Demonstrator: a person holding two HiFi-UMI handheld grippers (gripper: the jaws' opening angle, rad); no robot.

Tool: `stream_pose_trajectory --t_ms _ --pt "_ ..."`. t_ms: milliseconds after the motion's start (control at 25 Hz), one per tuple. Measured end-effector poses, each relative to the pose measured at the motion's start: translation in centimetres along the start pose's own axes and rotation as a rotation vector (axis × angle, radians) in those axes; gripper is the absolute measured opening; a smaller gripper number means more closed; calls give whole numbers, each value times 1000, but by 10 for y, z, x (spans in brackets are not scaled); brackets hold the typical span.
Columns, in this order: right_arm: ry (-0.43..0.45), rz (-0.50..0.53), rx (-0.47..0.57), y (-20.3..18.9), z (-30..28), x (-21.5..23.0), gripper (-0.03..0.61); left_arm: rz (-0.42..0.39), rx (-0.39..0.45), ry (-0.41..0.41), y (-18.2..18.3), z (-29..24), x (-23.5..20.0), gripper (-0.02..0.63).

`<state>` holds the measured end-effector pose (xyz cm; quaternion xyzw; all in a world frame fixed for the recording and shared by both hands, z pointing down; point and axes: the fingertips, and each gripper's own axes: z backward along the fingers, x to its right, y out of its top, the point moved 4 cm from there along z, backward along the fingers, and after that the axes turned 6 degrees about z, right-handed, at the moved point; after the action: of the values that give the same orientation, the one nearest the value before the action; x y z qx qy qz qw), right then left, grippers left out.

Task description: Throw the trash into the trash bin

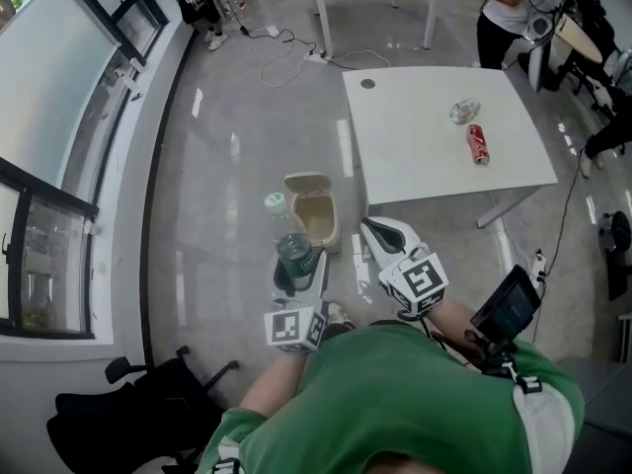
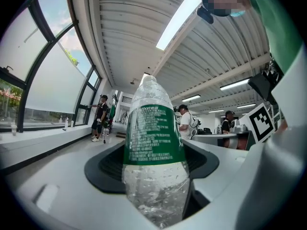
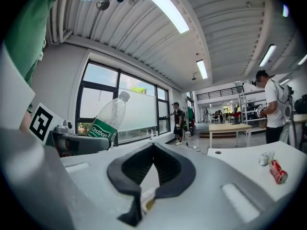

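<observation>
"Where's the bottle (image 1: 294, 253)?"
"Lower centre of the head view, gripped between the left gripper's (image 1: 300, 276) jaws, just left of the trash bin (image 1: 327, 227)."
"The right gripper (image 1: 376, 231)?"
"Jaws pressed together, nothing between them."

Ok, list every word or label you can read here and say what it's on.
"Cestbon": on the green label of the bottle, read in the right gripper view.
Fine print on that same label: too small to read.
Print on the red can: too blurred to read.
</observation>
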<state>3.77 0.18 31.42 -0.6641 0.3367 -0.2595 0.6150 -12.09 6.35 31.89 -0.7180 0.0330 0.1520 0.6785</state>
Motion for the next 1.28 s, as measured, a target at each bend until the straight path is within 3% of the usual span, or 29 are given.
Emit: stream_pose_trajectory --t_ms 280,600,1280 --pt "-50 -1 -5 2 -65 -15 3 -3 -27 -63 8 -28 -63 345" --pt "-62 3 -41 3 -87 -14 3 28 -60 -64 3 -41 -81 345" --pt "12 -83 -163 -68 -165 41 3 13 -254 36 -75 -123 -120 345"
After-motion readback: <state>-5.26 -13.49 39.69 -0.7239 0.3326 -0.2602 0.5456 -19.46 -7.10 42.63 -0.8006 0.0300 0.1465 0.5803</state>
